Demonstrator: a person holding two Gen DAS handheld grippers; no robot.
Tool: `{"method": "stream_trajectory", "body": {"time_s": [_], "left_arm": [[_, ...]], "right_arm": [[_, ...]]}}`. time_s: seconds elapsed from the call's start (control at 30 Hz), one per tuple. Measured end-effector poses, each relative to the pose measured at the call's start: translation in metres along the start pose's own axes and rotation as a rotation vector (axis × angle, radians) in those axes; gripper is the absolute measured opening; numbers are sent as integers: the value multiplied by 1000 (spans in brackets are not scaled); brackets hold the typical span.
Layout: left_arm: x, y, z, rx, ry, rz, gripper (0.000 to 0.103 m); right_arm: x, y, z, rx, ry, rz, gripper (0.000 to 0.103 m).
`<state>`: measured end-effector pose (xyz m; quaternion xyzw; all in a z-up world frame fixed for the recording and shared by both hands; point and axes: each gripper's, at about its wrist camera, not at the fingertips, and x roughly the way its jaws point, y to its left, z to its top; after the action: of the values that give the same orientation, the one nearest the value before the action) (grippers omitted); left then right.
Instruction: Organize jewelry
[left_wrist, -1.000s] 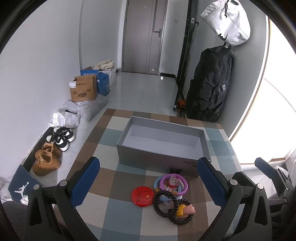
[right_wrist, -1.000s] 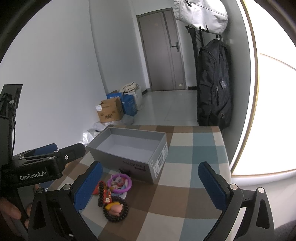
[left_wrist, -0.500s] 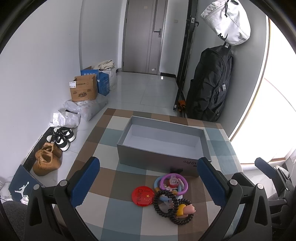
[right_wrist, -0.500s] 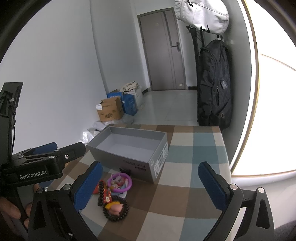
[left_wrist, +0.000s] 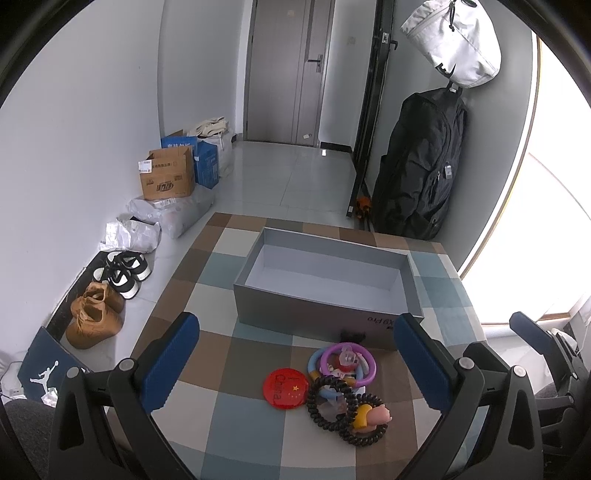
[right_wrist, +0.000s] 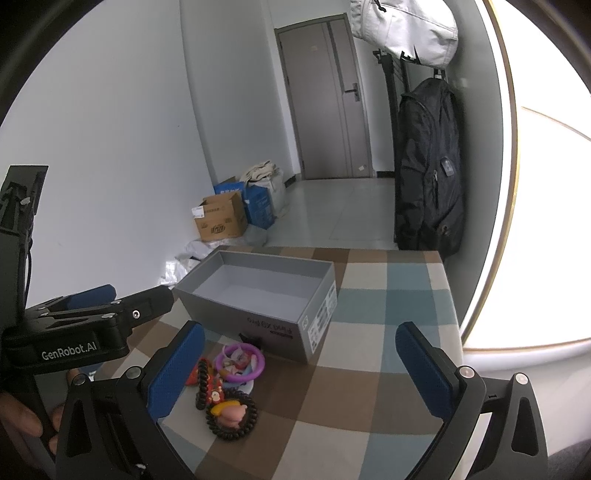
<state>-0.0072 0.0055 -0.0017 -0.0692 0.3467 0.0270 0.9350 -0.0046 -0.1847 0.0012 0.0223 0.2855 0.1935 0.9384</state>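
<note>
An empty grey box (left_wrist: 325, 291) stands on the checked tablecloth (left_wrist: 236, 435); it also shows in the right wrist view (right_wrist: 258, 295). In front of it lies a pile of jewelry: a purple ring (left_wrist: 348, 363), a red disc (left_wrist: 285, 387), black coil hair ties (left_wrist: 332, 404) and a pink charm (left_wrist: 376, 416). The pile shows in the right wrist view (right_wrist: 231, 387) too. My left gripper (left_wrist: 295, 354) is open and empty, above the table just short of the pile. My right gripper (right_wrist: 299, 363) is open and empty, to the right of the pile.
The left gripper's body (right_wrist: 74, 332) shows at the left of the right wrist view. The table ends at the left edge (left_wrist: 162, 295) above a floor with shoes (left_wrist: 96, 310) and cardboard boxes (left_wrist: 168, 177). A black backpack (left_wrist: 421, 170) hangs at the far right wall.
</note>
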Motion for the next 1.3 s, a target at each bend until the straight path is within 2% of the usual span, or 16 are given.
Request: {"method": "stream_trajectory", "body": {"time_s": [0.37,0.67,0.8,0.9,1.07,1.3], "left_arm": [[9,8,-1,-27,55,-19,102],[23,32,3,-97,138,-91,102],[29,40,3,-123,166,-92,102],[32,44,1,-139,181,-100,102],[34,51,-2,-161,205,-101,102],[36,53,0,-153,208,-101,101]], "right_arm": [[11,1,-4,-2,64,24,103],[31,5,-17,9,227,158,103],[39,13,-27,-26,300,213,93],[45,22,-35,-67,349,230,78],[55,32,-44,-89,382,249,67],[66,36,-44,-108,425,239,43]]}}
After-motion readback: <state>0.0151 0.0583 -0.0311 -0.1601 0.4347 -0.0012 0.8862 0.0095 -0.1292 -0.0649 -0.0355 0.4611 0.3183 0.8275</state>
